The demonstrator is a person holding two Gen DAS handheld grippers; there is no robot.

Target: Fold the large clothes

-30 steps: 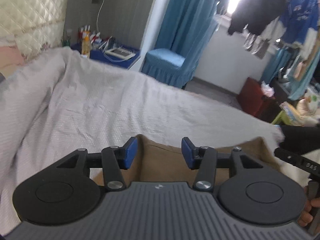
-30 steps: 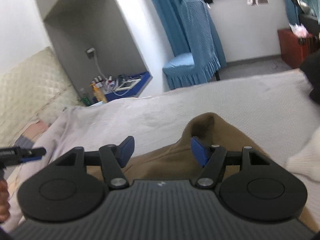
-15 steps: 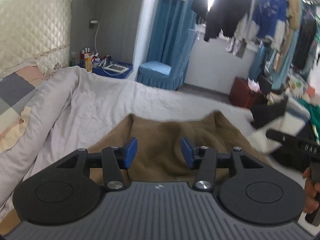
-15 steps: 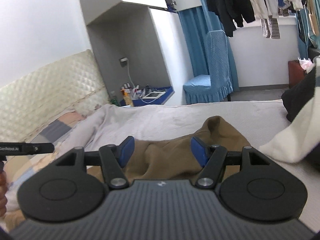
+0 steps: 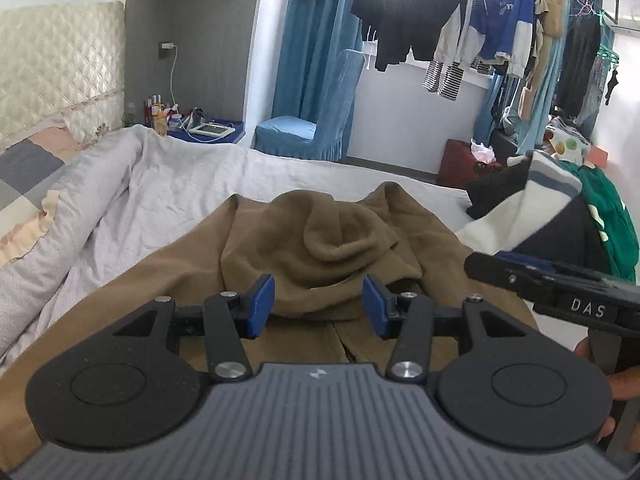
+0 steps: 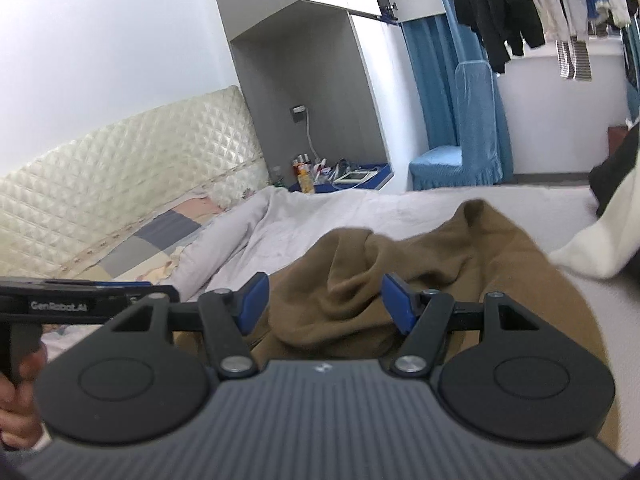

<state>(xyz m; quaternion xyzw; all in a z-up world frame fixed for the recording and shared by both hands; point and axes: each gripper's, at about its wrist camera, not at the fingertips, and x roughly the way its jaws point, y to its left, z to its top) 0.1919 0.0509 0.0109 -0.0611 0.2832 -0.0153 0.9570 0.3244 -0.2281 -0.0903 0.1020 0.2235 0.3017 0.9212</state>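
A large brown hooded garment (image 5: 312,236) lies spread on the bed with its hood bunched at the middle. It also shows in the right wrist view (image 6: 400,272). My left gripper (image 5: 318,300) is open and empty, held above the garment near the hood. My right gripper (image 6: 324,300) is open and empty, above the same garment. The right gripper's body shows at the right of the left wrist view (image 5: 560,284). The left gripper's body shows at the left of the right wrist view (image 6: 80,300).
The bed has a pale grey quilt (image 5: 160,184) bunched at the left. A pile of other clothes (image 5: 560,208) lies at the right. A blue chair (image 5: 316,128), a bedside table (image 5: 208,130) and hanging clothes (image 5: 460,28) stand beyond the bed.
Both grippers have risen and pulled back from the garment. More of the brown garment and the room now show. Both stay open.
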